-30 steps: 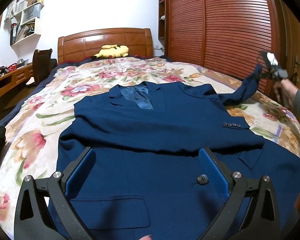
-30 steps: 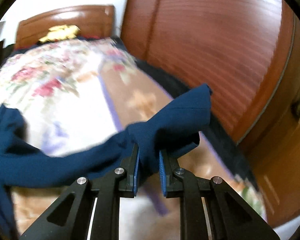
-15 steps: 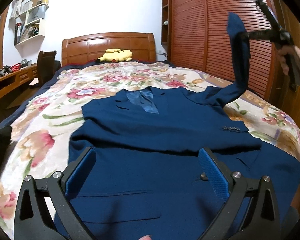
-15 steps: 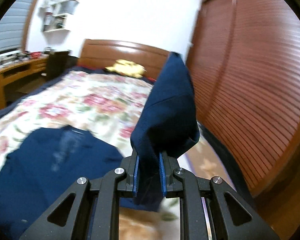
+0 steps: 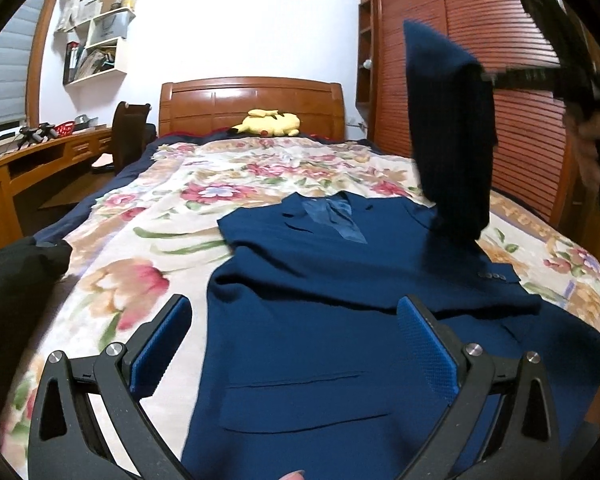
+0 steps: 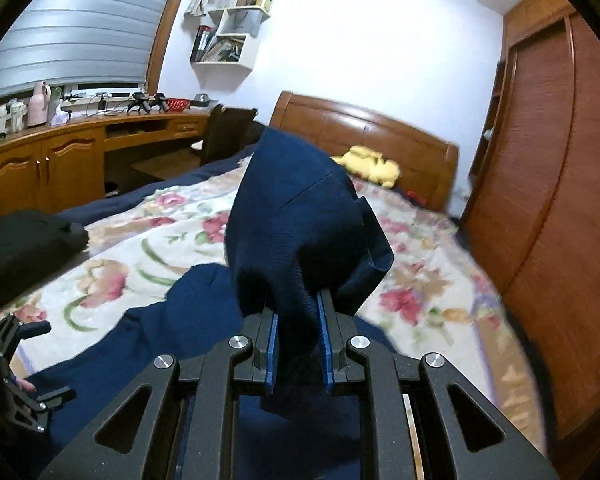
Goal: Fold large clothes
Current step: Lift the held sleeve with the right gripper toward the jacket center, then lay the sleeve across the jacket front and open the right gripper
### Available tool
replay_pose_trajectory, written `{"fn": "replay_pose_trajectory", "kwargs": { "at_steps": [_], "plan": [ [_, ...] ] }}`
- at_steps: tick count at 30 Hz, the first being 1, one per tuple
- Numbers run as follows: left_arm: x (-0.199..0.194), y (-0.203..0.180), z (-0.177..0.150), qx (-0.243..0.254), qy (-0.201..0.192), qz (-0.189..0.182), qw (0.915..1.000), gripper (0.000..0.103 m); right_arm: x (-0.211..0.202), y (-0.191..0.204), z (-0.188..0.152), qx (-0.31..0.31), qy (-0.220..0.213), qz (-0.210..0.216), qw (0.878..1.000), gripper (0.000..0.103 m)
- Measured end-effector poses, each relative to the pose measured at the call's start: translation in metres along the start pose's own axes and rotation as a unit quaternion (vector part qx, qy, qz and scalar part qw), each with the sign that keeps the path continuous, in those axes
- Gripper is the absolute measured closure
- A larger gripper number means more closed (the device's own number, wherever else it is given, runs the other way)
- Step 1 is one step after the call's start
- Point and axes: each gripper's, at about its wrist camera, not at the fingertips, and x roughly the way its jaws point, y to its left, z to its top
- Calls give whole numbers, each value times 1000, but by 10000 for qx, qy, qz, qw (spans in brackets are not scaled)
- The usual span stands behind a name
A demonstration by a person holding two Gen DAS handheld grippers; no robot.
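Observation:
A navy blue suit jacket (image 5: 340, 312) lies face up on the floral bedspread (image 5: 148, 248), collar toward the headboard, one sleeve folded across its chest. My right gripper (image 6: 298, 312) is shut on the cuff end of the other sleeve (image 6: 296, 216) and holds it high above the jacket's right shoulder; the raised sleeve also shows in the left wrist view (image 5: 448, 128). My left gripper (image 5: 292, 344) is open and empty, hovering just above the jacket's lower front near the pocket.
A yellow plush toy (image 5: 270, 122) lies by the wooden headboard (image 5: 252, 100). A slatted wooden wardrobe (image 5: 512, 92) runs along the bed's right side. A desk (image 6: 80, 152) and chair (image 6: 228, 136) stand left. A black garment (image 6: 24, 244) lies at the bed's left edge.
My right gripper has lifted the sleeve from low beside the bed to high in the air and swung it left over the jacket. My left gripper has stayed open, shifting slightly.

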Motion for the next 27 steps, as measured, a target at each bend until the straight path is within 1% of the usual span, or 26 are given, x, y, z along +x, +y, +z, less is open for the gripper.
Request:
{"fn": "replay_pose_trajectory", "kwargs": {
  "at_steps": [2, 5, 6, 7, 10, 11, 13, 16, 19, 20, 22, 24, 25, 26, 27],
  "plan": [
    [0, 3, 1, -19, -23, 27, 10000, 0, 10, 4, -9, 77, 137, 127, 9998, 86],
    [3, 5, 0, 40, -4, 217, 9998, 0, 21, 6, -26, 125, 312, 339, 9989, 86],
    [3, 6, 1, 35, 3, 226, 9997, 0, 22, 9, -34, 127, 365, 401, 9984, 86],
    [3, 7, 1, 16, 6, 215, 9998, 0, 30, 10, -33, 132, 431, 458, 9979, 86],
    [3, 8, 0, -3, -9, 209, 9998, 0, 39, 12, -49, 147, 648, 627, 9958, 86],
    [2, 8, 0, 6, -18, 222, 9998, 0, 52, 19, -43, 130, 707, 651, 9953, 86],
    [3, 9, 1, -2, -22, 223, 9997, 0, 67, 7, -38, 127, 798, 719, 9941, 86],
    [4, 9, 1, -19, -25, 235, 9997, 0, 64, 8, -32, 195, 863, 849, 9924, 86],
    [4, 9, 1, -12, -16, 225, 9997, 0, 56, 9, -31, 188, 871, 832, 9925, 86],
    [4, 8, 1, -11, -24, 230, 9997, 0, 51, 9, -32, 262, 841, 813, 9928, 82],
    [4, 9, 1, -10, -30, 231, 9997, 0, 41, 9, -32, 388, 748, 884, 9925, 81],
    [4, 9, 1, -18, -39, 234, 9997, 0, 35, 14, -33, 369, 627, 929, 9930, 74],
    [4, 10, 1, -28, -41, 236, 9997, 0, 33, 16, -34, 359, 548, 940, 9934, 64],
    [4, 10, 1, -41, -39, 239, 9997, 0, 32, 17, -36, 358, 479, 968, 9935, 51],
    [4, 10, 1, -50, -38, 238, 9997, 0, 29, 17, -36, 370, 406, 996, 9935, 46]
  ]
}}
